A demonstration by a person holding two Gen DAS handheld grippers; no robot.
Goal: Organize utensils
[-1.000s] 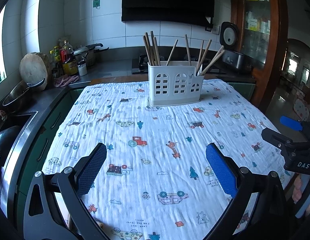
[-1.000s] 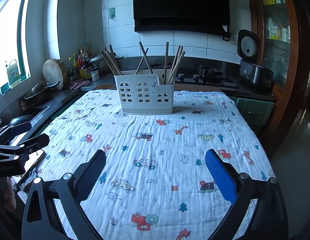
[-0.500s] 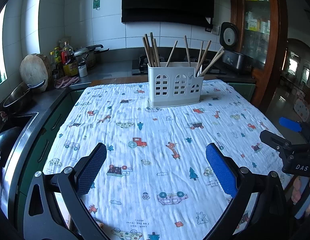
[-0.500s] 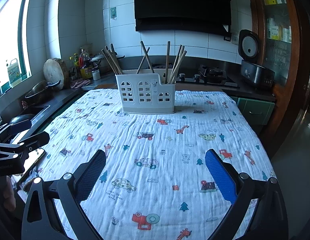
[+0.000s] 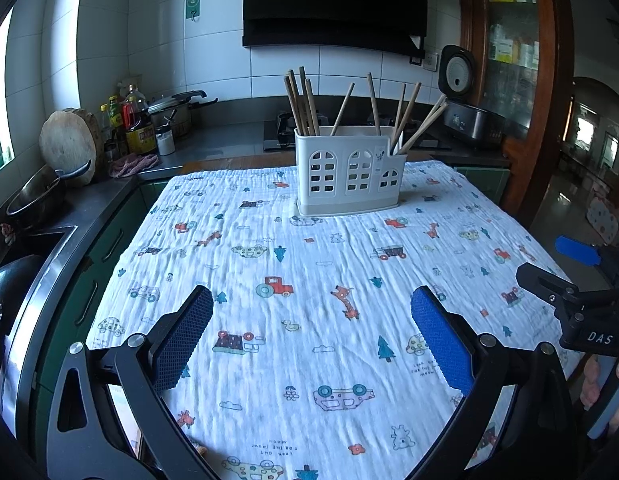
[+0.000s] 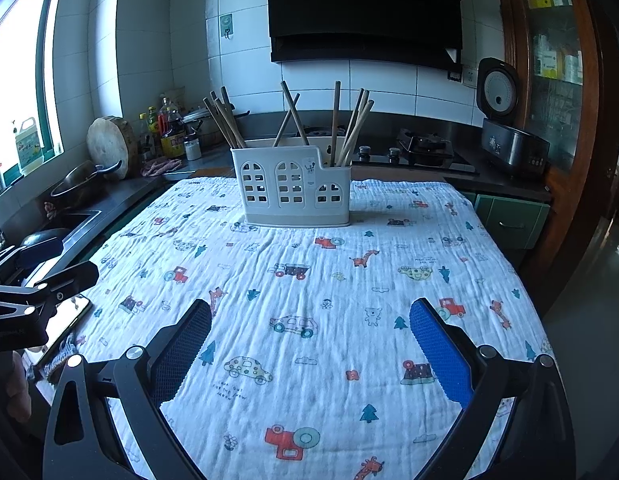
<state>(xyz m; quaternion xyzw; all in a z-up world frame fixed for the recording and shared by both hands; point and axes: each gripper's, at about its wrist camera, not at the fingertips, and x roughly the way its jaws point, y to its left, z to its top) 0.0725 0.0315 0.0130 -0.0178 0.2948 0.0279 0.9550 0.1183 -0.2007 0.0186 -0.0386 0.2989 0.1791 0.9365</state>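
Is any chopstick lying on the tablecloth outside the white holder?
No, all the chopsticks stand inside the white holder, and the tablecloth carries only its printed pattern.

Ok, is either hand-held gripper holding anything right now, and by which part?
Nothing is held. The left hand-held gripper and right hand-held gripper are both open over the printed tablecloth; the chopsticks all stand in the white utensil holder.

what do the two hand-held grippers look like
Both match: the left hand-held gripper and the right hand-held gripper have black curved frames with triangular cut-outs and silver pivot bolts, and two fingers each faced with blue textured pads. From the left view, the right one's body carries white "DAS" lettering. No cables or sleeves show.
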